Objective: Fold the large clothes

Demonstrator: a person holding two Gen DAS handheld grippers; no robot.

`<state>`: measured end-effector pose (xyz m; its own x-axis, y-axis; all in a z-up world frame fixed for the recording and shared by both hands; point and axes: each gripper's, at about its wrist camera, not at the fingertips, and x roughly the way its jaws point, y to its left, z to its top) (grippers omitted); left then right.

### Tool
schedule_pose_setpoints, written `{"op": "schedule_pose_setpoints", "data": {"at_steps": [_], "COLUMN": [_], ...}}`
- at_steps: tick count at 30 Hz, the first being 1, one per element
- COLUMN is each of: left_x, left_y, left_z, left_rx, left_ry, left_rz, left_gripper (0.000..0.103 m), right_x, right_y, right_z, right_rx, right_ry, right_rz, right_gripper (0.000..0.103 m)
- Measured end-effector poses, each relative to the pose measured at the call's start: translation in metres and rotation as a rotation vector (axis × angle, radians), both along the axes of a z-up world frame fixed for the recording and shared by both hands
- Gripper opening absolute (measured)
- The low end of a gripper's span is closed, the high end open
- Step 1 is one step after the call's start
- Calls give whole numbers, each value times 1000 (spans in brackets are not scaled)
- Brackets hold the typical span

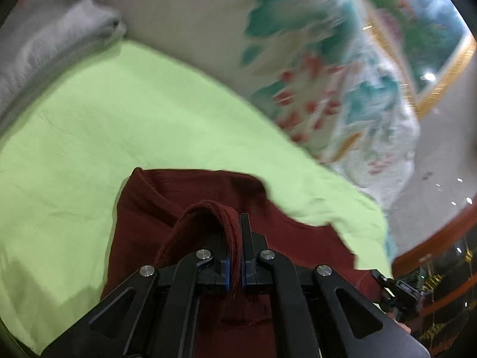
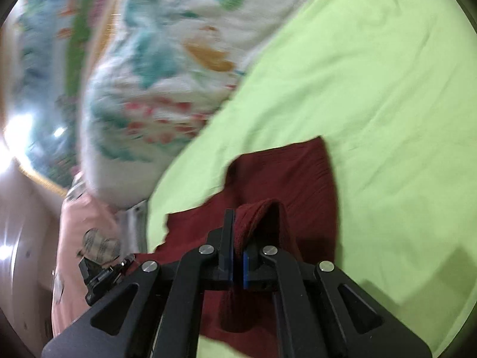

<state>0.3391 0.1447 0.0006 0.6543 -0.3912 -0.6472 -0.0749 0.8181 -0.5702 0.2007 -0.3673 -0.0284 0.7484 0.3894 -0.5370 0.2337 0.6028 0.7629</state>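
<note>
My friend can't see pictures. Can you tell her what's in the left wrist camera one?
The left tongs are clamped shut on a thick edge of a dark red garment that lies on a light green sheet. A flowery quilt is bunched behind, blurry.

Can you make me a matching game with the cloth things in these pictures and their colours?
Things:
1. garment pinched in the fingers
2. sheet spread underneath
3. quilt bunched up at the back
4. folded cloth in the far corner

Colours:
A. light green
B. grey
C. dark red
D. white with flowers

Pairs: 1-C, 2-A, 3-D, 4-B
</note>
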Motion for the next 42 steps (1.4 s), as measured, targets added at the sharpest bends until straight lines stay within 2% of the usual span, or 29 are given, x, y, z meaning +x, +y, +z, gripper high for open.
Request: {"op": "schedule_pose_setpoints", "data": {"at_steps": [5,8,10,11,12,15,17,20,23,25,26,27,28,30,31,33,35,39,41,42], "left_x": [32,41,37,34,30,5,-16,-46,-56,-53,-46,-40,-35,-19,-13,-4,0,-16,-29,-37], "left_y": [3,0,2,3,5,11,11,-8,-47,-69,-81,-85,-83,-69,-61,-39,-16,27,42,54], "left_z": [-49,-64,-63,-61,-59,-46,-39,-30,-31,-35,-40,-44,-49,-56,-56,-52,-48,-52,-51,-51], "left_rx": [-6,2,-7,-12,-12,-7,-17,-50,-62,-21,45,87,94,34,26,33,81,-7,2,6], "left_ry": [81,110,103,103,102,81,68,41,41,64,80,91,99,116,119,114,116,114,112,110], "left_rz": [25,6,-3,-8,-8,7,14,-43,-159,-224,-238,-236,-232,-214,-193,-122,-38,54,125,186], "left_gripper": [3,6,7,7,12,33,34,34,37,39,38,38,33,25,24,26,27,27,33,42], "right_x": [30,32,27,23,16,-9,-26,-37,-27,-15,-4,4,10,22,26,28,24,2,-11,-19], "right_y": [-9,-13,-17,-19,-21,-28,-23,6,54,84,99,105,105,90,79,53,36,27,35,39], "right_z": [-38,-48,-48,-44,-39,-20,-4,12,13,7,0,-6,-10,-16,-16,-14,-12,-6,-1,2], "right_rx": [0,48,76,73,60,12,-39,-86,-166,-232,-275,-321,-348,-340,-324,-331,-312,-282,-284,-275], "right_ry": [87,92,81,76,69,22,-12,-59,-36,-2,39,77,103,118,116,116,113,108,108,97], "right_rz": [-9,-11,-11,-21,-38,-104,-123,-39,151,269,332,338,328,260,217,101,24,-19,-21,-17], "right_gripper": [5,6,8,11,18,39,39,39,39,39,39,39,39,37,37,37,38,39,41,42]}}
